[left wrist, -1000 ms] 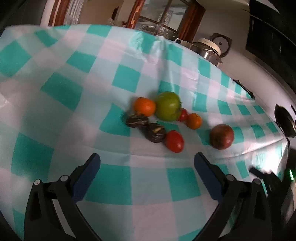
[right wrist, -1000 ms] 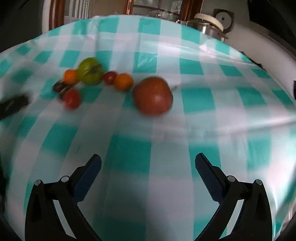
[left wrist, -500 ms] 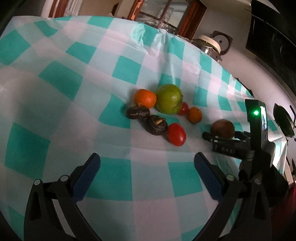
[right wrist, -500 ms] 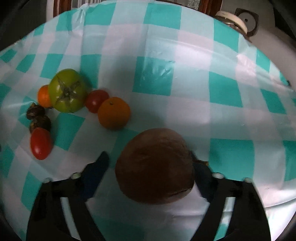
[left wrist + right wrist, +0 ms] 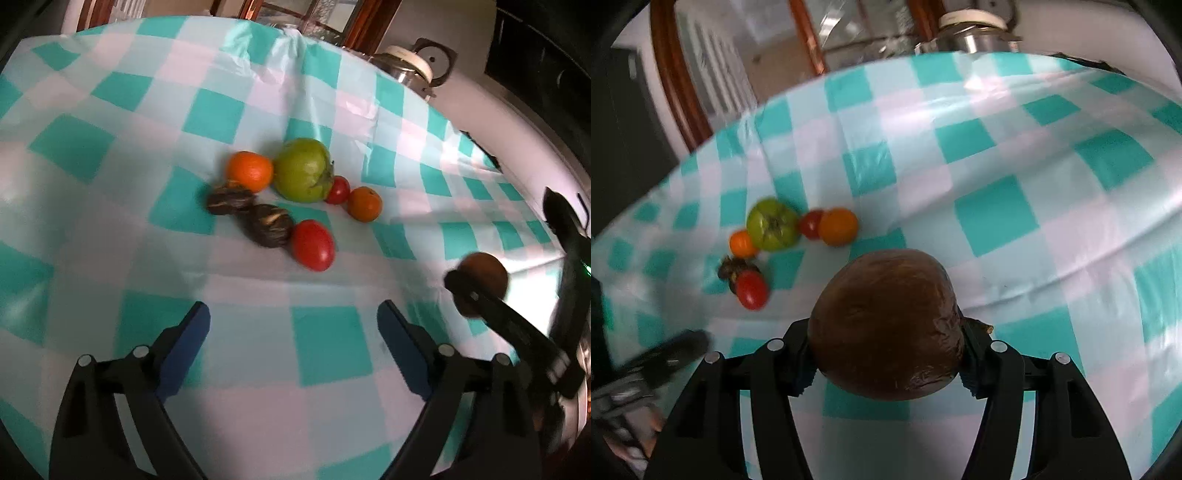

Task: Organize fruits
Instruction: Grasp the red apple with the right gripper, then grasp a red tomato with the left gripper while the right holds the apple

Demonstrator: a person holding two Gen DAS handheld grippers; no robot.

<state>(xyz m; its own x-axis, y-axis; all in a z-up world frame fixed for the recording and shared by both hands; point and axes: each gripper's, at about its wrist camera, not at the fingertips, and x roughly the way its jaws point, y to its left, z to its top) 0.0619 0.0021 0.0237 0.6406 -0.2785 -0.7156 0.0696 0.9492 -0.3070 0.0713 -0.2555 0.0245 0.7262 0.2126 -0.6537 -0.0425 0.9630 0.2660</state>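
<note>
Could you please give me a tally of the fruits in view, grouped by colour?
Orange: 2
Red: 2
Green: 1
Dark, shrivelled: 2
Brown, between the closing right gripper's jaws: 1
Total: 8

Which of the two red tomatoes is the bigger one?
The oval tomato at the near edge of the cluster, touching a dark wrinkled fruit. The smaller round tomato sits farther back, between the green fruit and an orange.

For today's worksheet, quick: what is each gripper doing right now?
Left gripper: open, jaws closing, nothing between them.
Right gripper: closing on the brown fruit.
</note>
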